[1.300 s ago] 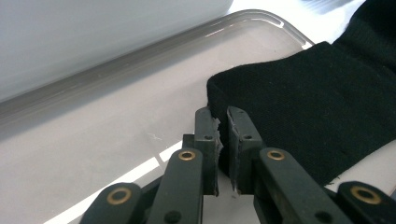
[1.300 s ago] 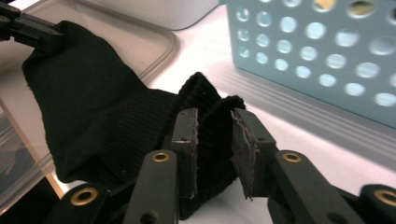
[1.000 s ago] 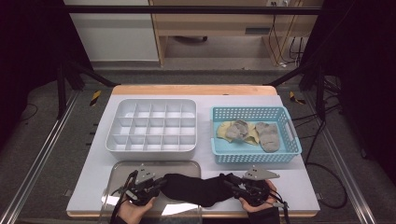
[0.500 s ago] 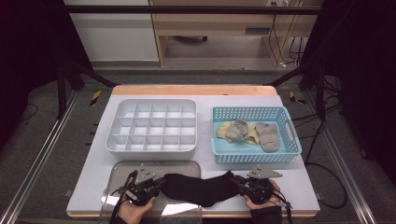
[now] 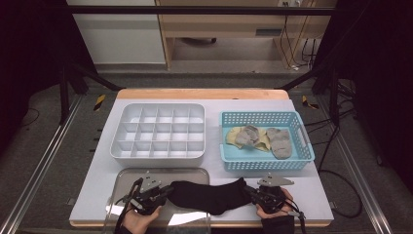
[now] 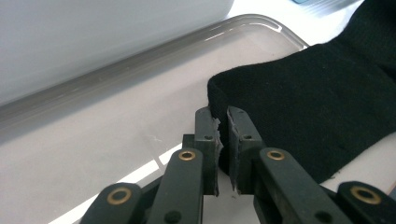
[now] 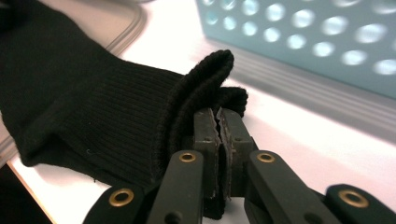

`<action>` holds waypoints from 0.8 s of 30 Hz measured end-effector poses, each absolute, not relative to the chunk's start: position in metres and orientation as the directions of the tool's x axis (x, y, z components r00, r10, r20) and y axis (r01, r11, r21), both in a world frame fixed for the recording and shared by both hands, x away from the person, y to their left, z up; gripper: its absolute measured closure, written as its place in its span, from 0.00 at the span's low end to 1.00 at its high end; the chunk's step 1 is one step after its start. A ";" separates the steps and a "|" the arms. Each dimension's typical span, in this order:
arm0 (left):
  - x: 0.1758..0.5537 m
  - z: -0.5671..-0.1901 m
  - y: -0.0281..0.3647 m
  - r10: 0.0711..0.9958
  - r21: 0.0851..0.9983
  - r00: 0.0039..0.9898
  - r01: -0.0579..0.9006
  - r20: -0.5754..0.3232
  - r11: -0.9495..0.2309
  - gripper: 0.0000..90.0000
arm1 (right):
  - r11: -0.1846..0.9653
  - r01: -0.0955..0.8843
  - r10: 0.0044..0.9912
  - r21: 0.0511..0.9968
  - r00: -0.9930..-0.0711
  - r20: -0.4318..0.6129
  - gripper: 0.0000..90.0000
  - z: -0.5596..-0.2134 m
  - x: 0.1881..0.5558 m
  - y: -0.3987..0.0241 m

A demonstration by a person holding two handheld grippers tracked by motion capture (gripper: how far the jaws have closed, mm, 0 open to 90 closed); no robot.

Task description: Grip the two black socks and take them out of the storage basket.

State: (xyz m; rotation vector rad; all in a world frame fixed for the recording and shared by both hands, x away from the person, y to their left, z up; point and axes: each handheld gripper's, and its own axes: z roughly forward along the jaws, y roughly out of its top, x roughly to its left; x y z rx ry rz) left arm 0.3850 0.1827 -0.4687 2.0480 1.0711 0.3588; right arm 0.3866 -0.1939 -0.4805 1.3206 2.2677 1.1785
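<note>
A black sock (image 5: 209,195) lies stretched along the table's front edge, its left part over a clear tray (image 5: 146,173). My left gripper (image 5: 168,191) is shut on the sock's left end (image 6: 317,102), whose edge sits between the jaw tips (image 6: 223,116). My right gripper (image 5: 247,191) has just been closing. Now it is shut on the ribbed cuff (image 7: 84,102), and the cuff's folded rim bulges around its tips (image 7: 218,114). A hand holds each gripper at the bottom edge.
Behind the tray stands a white compartment box (image 5: 158,129). A blue perforated basket (image 5: 265,165) at the right holds grey socks (image 5: 280,141) and a yellow one (image 5: 241,136). Its wall (image 7: 327,37) stands close behind my right gripper.
The right gripper has edged slightly to the right at the cuff, and the sock lies a little more drawn out. The left gripper has kept still.
</note>
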 end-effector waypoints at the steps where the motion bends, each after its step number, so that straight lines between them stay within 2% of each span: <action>1: 0.385 -0.469 0.182 0.790 0.750 0.604 0.570 -0.106 -0.336 0.92 | 0.251 0.601 0.822 0.759 -0.546 0.161 0.96 -0.479 0.387 -0.197; 8: 0.385 -0.470 0.178 0.773 0.748 0.624 0.566 -0.113 -0.347 0.92 | 0.281 0.597 0.845 0.751 -0.525 0.101 0.94 -0.484 0.392 -0.201; 14: 0.383 -0.465 0.184 0.782 0.769 0.612 0.556 -0.120 -0.316 0.83 | 0.231 0.561 0.852 0.795 -0.511 0.112 0.90 -0.472 0.387 -0.209; 19: 0.379 -0.458 0.183 0.785 0.790 0.614 0.521 -0.085 -0.322 0.76 | 0.214 0.527 0.843 0.823 -0.525 0.117 0.87 -0.459 0.380 -0.210; 24: 0.374 -0.455 0.177 0.787 0.788 0.616 0.504 -0.042 -0.353 0.78 | 0.251 0.555 0.817 0.793 -0.561 0.134 0.80 -0.466 0.382 -0.198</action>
